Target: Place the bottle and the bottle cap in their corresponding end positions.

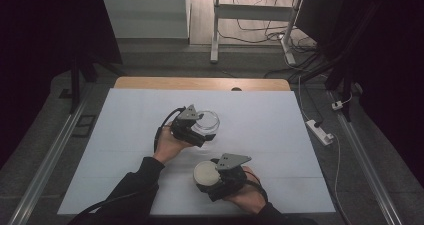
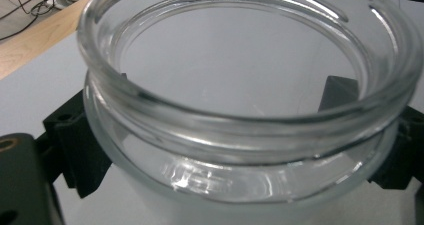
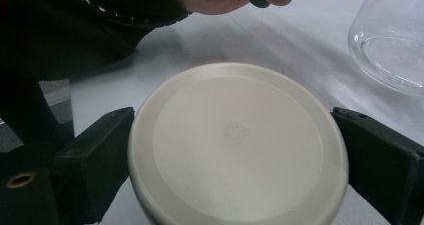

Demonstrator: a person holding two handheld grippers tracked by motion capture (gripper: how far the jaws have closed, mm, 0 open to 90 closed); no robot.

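my work lies on a white sheet point(image 1: 280, 135) that covers the surface, whose wooden edge point(image 1: 200, 83) shows at the far side. beyond it stand white desk legs point(image 1: 215, 30) among loose cables point(image 1: 260, 32). a white power strip point(image 1: 320, 131) lies on the floor to the right.

glass jar point(image 1: 207, 121): 1 | cream lid point(image 1: 205, 171): 1 | gripper: 2 — left gripper point(image 1: 199, 130), right gripper point(image 1: 212, 177)

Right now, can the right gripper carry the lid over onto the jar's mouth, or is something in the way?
Probably yes. The right gripper grips the lid by its edge, the glass jar stands open in the left gripper, and bare table lies between. The left hand sits beside the path, not across it.
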